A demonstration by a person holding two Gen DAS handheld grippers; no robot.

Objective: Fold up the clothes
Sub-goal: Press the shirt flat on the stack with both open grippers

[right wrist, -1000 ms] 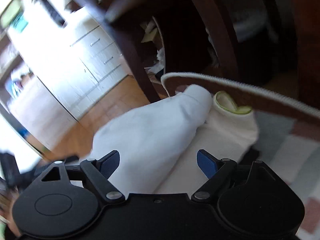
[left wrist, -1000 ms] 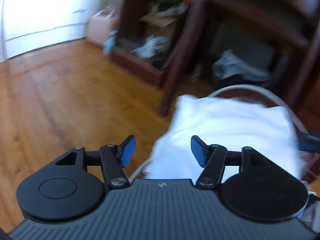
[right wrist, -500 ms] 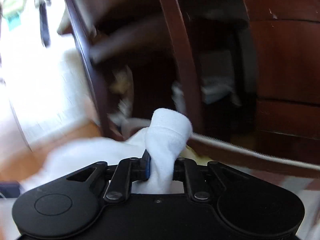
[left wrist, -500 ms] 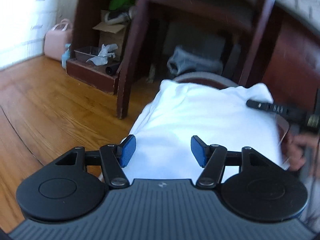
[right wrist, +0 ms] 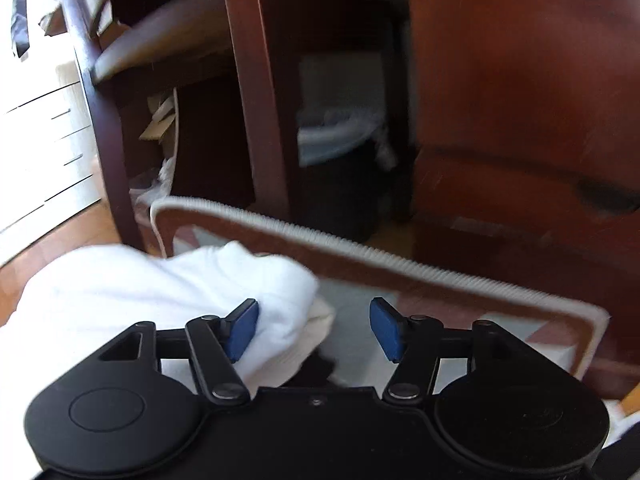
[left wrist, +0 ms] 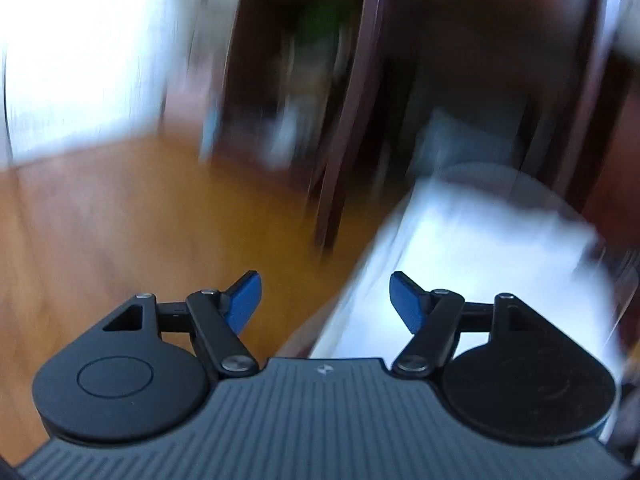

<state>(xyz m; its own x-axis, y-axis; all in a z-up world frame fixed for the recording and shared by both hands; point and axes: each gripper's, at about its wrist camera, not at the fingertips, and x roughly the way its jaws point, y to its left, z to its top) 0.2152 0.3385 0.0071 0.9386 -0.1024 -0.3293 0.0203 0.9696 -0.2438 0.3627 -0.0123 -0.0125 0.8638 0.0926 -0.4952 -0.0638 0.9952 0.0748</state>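
A white garment (right wrist: 168, 284) lies bunched on a patterned rug (right wrist: 384, 268) with a cream ribbed border. My right gripper (right wrist: 314, 328) hovers over the garment's right end with its jaws opening; a fold of the cloth lies between the blue pads, which do not press on it. In the blurred left wrist view the same white garment (left wrist: 488, 248) stretches away on the right. My left gripper (left wrist: 326, 300) hangs over its left edge and the wooden floor, jaws opening, nothing gripped.
Dark wooden chair legs (right wrist: 256, 92) and a red-brown cabinet (right wrist: 520, 112) stand just behind the rug. A bin (right wrist: 340, 136) sits under the furniture. Orange wood floor (left wrist: 120, 220) spreads to the left, and white drawers (right wrist: 44, 140) stand at far left.
The right gripper pinched a fold of the white garment half a second ago and has now let it go. The left gripper swung left and its jaws widened.
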